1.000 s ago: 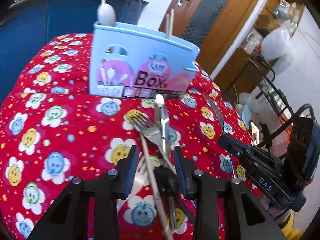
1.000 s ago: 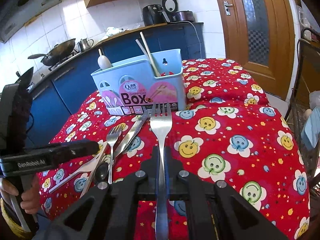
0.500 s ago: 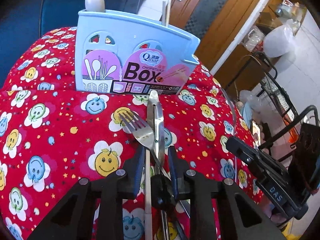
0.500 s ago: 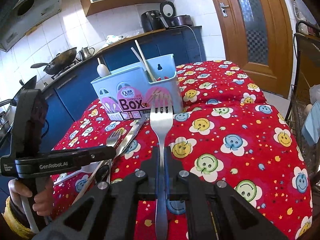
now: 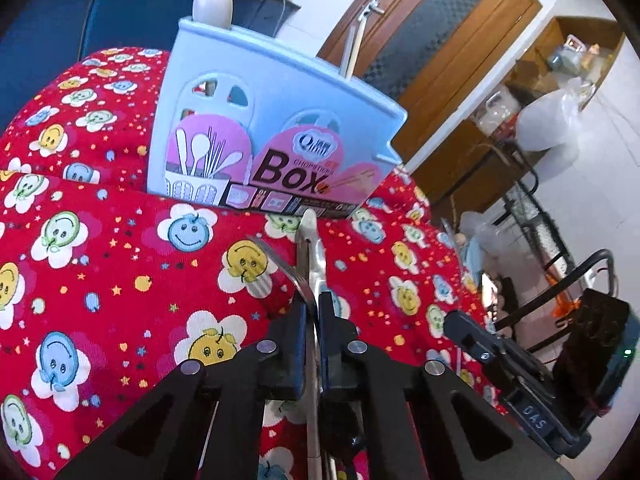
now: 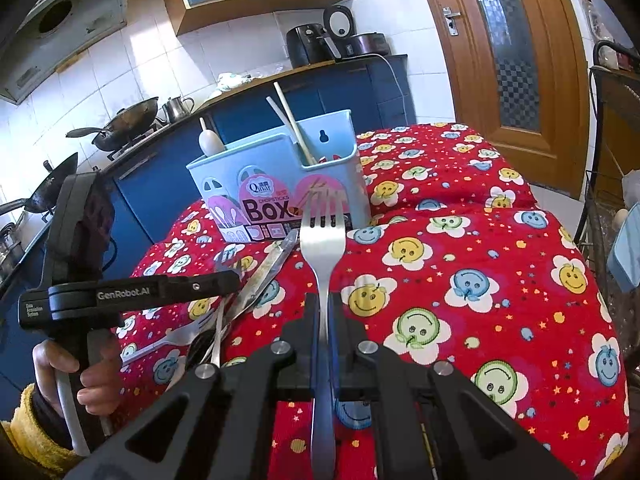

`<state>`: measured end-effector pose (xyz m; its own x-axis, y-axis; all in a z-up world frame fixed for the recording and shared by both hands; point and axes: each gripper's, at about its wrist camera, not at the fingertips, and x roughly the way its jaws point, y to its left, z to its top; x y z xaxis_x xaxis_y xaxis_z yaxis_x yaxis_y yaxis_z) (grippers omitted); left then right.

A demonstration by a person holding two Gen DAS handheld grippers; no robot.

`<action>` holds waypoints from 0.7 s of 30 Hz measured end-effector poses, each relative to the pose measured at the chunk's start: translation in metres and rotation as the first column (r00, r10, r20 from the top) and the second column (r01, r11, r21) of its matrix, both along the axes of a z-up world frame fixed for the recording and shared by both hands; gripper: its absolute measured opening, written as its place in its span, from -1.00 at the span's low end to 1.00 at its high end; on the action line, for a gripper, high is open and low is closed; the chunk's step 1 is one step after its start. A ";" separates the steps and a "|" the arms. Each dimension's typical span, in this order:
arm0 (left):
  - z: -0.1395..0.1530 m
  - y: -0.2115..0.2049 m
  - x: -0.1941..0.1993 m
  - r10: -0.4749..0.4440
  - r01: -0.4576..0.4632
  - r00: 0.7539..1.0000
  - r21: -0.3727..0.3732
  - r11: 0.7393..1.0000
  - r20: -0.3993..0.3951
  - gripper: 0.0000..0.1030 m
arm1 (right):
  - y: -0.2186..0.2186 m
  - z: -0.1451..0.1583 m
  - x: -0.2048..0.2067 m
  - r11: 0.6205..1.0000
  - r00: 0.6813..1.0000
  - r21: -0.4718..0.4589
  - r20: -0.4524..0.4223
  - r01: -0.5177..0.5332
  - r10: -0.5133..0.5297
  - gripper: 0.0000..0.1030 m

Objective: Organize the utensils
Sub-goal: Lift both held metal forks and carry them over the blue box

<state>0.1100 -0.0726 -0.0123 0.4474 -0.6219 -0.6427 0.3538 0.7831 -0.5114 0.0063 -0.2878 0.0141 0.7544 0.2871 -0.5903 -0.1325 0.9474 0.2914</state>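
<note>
Left hand-held gripper [image 5: 313,308] has clamped onto the fork [image 5: 280,270].

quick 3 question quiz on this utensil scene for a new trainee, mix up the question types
1. True or false: the right gripper is shut on a fork with its tines pointing toward the blue box.
2. Multiple choice: what already stands in the blue box? A) chopsticks and a white spoon B) two knives C) nothing
3. Fill in: the left gripper fingers are closed around the neck of a ____ lying on the red cloth.

Key: 1 true; 2 A; 3 fork
</note>
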 end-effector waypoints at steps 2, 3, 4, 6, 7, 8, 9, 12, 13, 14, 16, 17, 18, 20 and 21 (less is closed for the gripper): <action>0.005 0.005 -0.003 -0.001 0.002 1.000 -0.025 1.000 0.014 -0.92 | 0.000 0.001 -0.001 1.000 1.000 0.004 0.008 -0.001 0.001 -0.88; 0.008 0.007 -0.005 0.001 0.000 1.000 -0.033 0.999 0.023 -0.93 | 0.001 0.002 -0.001 1.000 1.000 0.007 0.014 -0.003 0.003 -0.88; 0.011 0.009 -0.007 0.005 -0.004 0.999 -0.040 0.999 0.035 -0.93 | 0.001 0.003 -0.003 1.000 1.000 0.009 0.018 -0.003 0.003 -0.88; 0.017 0.013 -0.009 0.010 -0.007 0.998 -0.054 0.999 0.057 -0.94 | 0.002 0.006 -0.005 1.000 0.999 0.014 0.035 -0.005 0.004 -0.88; 0.021 0.016 -0.011 0.020 -0.016 0.997 -0.061 0.998 0.075 -0.94 | 0.002 0.007 -0.006 1.000 0.999 0.014 0.041 -0.005 0.004 -0.88; 0.024 0.018 -0.011 0.029 -0.023 0.996 -0.066 0.998 0.090 -0.95 | 0.003 0.009 -0.006 1.000 0.999 0.014 0.050 -0.005 0.004 -0.88; 0.028 0.020 -0.012 0.042 -0.034 0.993 -0.071 0.997 0.112 -0.95 | 0.004 0.011 -0.007 1.000 0.998 0.016 0.059 -0.005 0.004 -0.88; 0.039 0.026 -0.013 0.073 -0.062 0.985 -0.073 0.995 0.159 -0.95 | 0.005 0.016 -0.012 1.000 0.996 0.020 0.090 -0.005 0.003 -0.88; 0.042 0.028 -0.012 0.083 -0.071 0.982 -0.073 0.995 0.168 -0.96 | 0.005 0.018 -0.014 1.000 0.995 0.022 0.099 -0.005 0.003 -0.88; 0.046 0.030 -0.012 0.094 -0.081 0.980 -0.076 0.994 0.176 -0.96 | 0.005 0.020 -0.015 1.000 0.994 0.025 0.110 -0.005 0.003 -0.88; 0.053 0.035 -0.012 0.113 -0.097 0.975 -0.087 0.991 0.194 -0.97 | 0.005 0.024 -0.018 1.000 0.992 0.028 0.130 -0.007 0.003 -0.88; 0.056 0.036 -0.013 0.119 -0.103 0.972 -0.090 0.991 0.202 -0.97 | 0.005 0.026 -0.019 1.000 0.990 0.030 0.140 -0.006 0.001 -0.88; 0.060 0.037 -0.014 0.127 -0.110 0.968 -0.090 0.990 0.216 -0.97 | 0.005 0.027 -0.020 0.999 0.989 0.033 0.148 -0.004 -0.001 -0.88; 0.069 0.040 -0.016 0.145 -0.126 0.958 -0.091 0.988 0.248 -0.97 | 0.004 0.030 -0.022 0.999 0.986 0.045 0.166 -0.002 -0.006 -0.88; 0.073 0.042 -0.017 0.153 -0.132 0.953 -0.093 0.987 0.263 -0.97 | 0.003 0.031 -0.022 0.999 0.985 0.051 0.174 0.000 -0.009 -0.88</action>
<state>0.0929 -0.0310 0.0608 0.6847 -0.5800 -0.4414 0.3735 0.7993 -0.4709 -0.0159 -0.2848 0.0454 0.8459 0.3092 -0.4346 -0.1810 0.9328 0.3115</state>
